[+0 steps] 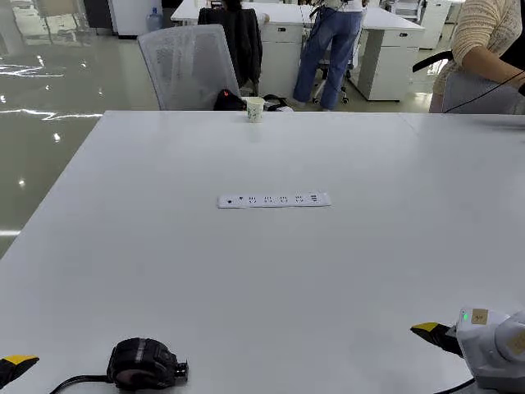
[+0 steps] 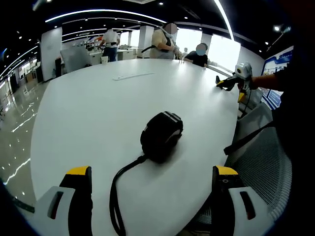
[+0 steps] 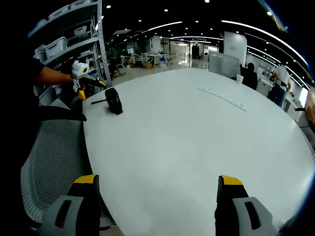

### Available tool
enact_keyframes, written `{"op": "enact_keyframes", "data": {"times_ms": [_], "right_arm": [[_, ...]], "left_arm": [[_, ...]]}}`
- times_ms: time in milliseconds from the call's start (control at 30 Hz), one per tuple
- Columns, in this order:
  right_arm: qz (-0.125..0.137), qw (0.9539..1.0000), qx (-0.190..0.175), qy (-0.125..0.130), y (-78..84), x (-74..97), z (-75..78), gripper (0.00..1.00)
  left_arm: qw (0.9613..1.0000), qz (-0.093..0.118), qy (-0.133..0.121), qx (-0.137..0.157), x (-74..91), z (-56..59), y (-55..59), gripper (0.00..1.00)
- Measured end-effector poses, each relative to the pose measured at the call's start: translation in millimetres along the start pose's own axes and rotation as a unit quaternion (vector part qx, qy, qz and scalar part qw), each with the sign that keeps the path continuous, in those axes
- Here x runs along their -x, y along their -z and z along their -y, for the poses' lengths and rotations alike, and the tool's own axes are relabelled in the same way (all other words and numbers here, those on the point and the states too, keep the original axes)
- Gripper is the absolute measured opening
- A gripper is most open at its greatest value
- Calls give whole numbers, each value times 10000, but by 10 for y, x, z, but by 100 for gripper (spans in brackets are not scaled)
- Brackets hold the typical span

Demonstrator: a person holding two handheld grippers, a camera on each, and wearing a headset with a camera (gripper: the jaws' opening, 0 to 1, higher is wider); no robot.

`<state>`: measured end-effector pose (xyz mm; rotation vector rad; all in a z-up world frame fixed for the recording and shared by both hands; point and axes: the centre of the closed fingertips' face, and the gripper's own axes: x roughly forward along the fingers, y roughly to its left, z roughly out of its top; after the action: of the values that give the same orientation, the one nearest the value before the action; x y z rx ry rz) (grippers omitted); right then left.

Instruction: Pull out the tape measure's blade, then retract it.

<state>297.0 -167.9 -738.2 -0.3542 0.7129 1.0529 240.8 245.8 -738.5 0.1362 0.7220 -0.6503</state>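
A black tape measure (image 1: 143,364) lies on the white table (image 1: 262,271) near its front edge, with a black cord trailing to the left. No blade shows outside the case. In the left gripper view the tape measure (image 2: 161,135) sits just ahead of my left gripper (image 2: 151,174), whose yellow-tipped jaws stand open and apart from it. A yellow tip of the left gripper (image 1: 12,365) shows at the bottom left. My right gripper (image 1: 439,335) hovers at the front right, far from the tape measure (image 3: 113,101). In its own view the right gripper (image 3: 157,182) is open and holds nothing.
A white power strip (image 1: 274,199) lies mid-table. A paper cup (image 1: 255,108) stands at the far edge, with a grey mesh chair (image 1: 189,66) behind it. People stand and sit beyond the table. A mesh chair (image 3: 54,157) is close beside the near edge.
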Motion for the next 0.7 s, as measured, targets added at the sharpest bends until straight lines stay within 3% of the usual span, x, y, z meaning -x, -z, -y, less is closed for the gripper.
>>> {"op": "enact_keyframes", "data": {"times_ms": [200,367,533,700], "right_arm": [[-19,9999,118,-101,-83,-77,-27,99],[-44,9997,193,-172,-134,-118,-33,99],[-69,9993,299,-224,-180,-157,-20,99],[-106,9989,372,-266,-198,-184,-24,99]], "left_arm": [[9994,-46,127,-314,-52,3,-73,99],[9988,-68,248,-411,-95,3,-151,99],[9971,-237,348,-641,-144,-20,-208,99],[9960,-229,449,-733,-176,-22,-311,99]]}}
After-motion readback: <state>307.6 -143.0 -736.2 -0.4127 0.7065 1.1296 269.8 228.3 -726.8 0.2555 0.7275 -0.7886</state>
